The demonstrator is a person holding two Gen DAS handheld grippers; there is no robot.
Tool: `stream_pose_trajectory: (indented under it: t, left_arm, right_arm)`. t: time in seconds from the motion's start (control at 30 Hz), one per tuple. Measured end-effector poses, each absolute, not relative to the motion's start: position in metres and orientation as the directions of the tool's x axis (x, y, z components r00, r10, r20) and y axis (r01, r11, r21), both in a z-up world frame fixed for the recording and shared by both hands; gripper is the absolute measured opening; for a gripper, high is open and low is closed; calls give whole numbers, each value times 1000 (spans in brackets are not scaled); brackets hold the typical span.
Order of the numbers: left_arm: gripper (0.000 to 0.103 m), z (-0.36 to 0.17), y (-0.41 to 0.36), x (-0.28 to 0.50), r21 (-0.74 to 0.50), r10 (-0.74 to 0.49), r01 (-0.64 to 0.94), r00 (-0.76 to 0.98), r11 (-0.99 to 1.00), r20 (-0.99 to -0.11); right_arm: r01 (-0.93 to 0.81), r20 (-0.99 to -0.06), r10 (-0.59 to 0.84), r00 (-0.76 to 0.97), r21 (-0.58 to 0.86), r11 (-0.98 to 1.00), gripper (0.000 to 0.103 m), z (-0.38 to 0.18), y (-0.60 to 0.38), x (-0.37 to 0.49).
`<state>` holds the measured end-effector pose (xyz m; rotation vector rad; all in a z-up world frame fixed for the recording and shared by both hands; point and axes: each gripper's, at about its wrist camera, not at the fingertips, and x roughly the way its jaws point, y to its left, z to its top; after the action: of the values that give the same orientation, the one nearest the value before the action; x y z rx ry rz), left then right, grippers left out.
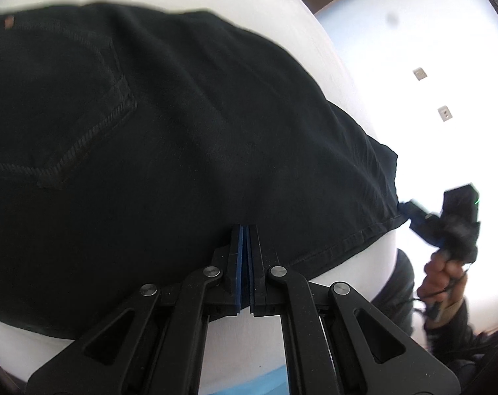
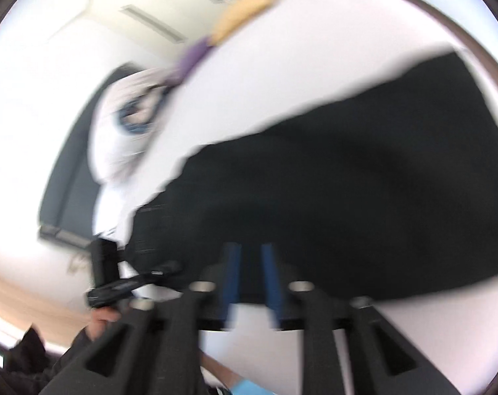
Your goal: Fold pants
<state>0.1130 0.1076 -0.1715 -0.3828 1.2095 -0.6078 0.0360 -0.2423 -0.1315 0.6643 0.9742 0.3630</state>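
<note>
Black pants (image 1: 183,125) lie across the white table (image 1: 298,26), with a stitched back pocket (image 1: 84,115) at the left. My left gripper (image 1: 244,228) is shut at the near hem. Its blue pads are pressed together, and the thin dark strip between them looks like fabric. In the right wrist view, which is blurred, the pants (image 2: 364,181) spread to the right. My right gripper (image 2: 251,247) is open over their near edge, pads apart and not pressing cloth. The right gripper (image 1: 410,209) sits just off the pants' right corner. The left gripper (image 2: 168,267) reaches the pants' left corner.
A white garment (image 2: 124,125), a purple cloth (image 2: 193,56) and a yellow cloth (image 2: 249,10) lie along the table's far side. A dark panel (image 2: 68,181) stands beyond the table's left edge. A hand (image 1: 441,271) in a dark sleeve holds the right gripper.
</note>
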Motion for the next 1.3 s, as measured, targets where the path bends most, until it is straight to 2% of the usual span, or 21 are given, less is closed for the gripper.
stream_pose_trajectory:
  t: [0.1,0.17,0.2,0.27,0.33,0.43,0.57,0.67,0.77,0.83,0.87,0.93,1.0,1.03,1.07,1.1,1.13,1.17,1.2,1.27,1.3]
  left_arm:
    - [2,-155,115,117,-563,-610,237,294,792,-736]
    - [2,-151,125,129,-550,-586,205,334,810,-738]
    - [2,-150,133,133,-541,-570,187,351,820,-743]
    - [2,-148,157,144,-562,-571,147,381,814,-727]
    - [2,-146,181,158,-568,-555,109,427,816,-714]
    - [2,-149,220,180,-561,-511,42,471,827,-719]
    - [2,-168,267,183,-555,-464,-54,485,830,-741]
    - [2,-184,300,167,-656,-528,-91,517,749,-674]
    - [2,-192,320,153,-697,-556,-83,540,712,-632]
    - [2,-195,322,146,-706,-561,-78,548,703,-620]
    - [2,-196,330,145,-712,-565,-79,550,698,-615]
    - [2,-196,334,137,-713,-567,-79,548,696,-614]
    - [2,-196,339,155,-715,-567,-81,550,694,-613]
    - [2,-200,336,152,-716,-568,-80,551,693,-611]
    - [2,-200,335,153,-717,-568,-81,552,692,-611]
    - [2,-200,335,153,-717,-567,-83,551,692,-612]
    - [2,-200,334,153,-714,-565,-84,550,695,-615]
    - [2,-197,328,148,-712,-563,-86,549,697,-617]
    - [2,-197,322,147,-710,-562,-87,547,698,-620]
    - [2,-195,312,150,-702,-555,-96,542,705,-631]
    - [2,-191,310,150,-696,-547,-105,540,710,-639]
  right_arm:
    - [-73,-629,627,459,676,733,59,-146,-206,67]
    - [-30,-740,567,363,599,800,58,-163,-189,79]
    - [-8,-749,566,345,601,799,58,-165,-183,85]
    - [-95,-646,657,388,681,726,58,-146,-178,90]
    - [-154,-634,666,393,668,728,58,-131,-158,111]
    - [-190,-567,752,336,742,643,58,-132,-121,155]
    - [-261,-545,800,252,758,598,58,-147,-42,216]
    - [-185,-618,762,194,740,647,57,-183,-18,265]
    - [-47,-615,758,216,769,637,0,-225,-41,288]
    - [21,-562,762,320,809,588,0,-231,-78,289]
    - [63,-588,707,393,785,617,0,-226,-100,285]
    - [119,-590,650,479,777,618,3,-217,-134,274]
    - [110,-553,667,499,804,584,35,-204,-150,249]
    - [66,-505,701,504,831,552,47,-195,-151,232]
    - [31,-478,728,491,845,534,66,-190,-150,215]
    - [8,-476,747,464,846,533,72,-189,-144,202]
    - [-15,-487,761,428,838,545,72,-192,-139,187]
    - [-23,-511,751,418,821,571,66,-197,-141,172]
    - [-22,-523,736,430,809,588,43,-202,-146,163]
    - [59,-537,710,456,814,578,20,-214,-176,144]
    - [113,-520,703,485,835,539,16,-220,-202,131]
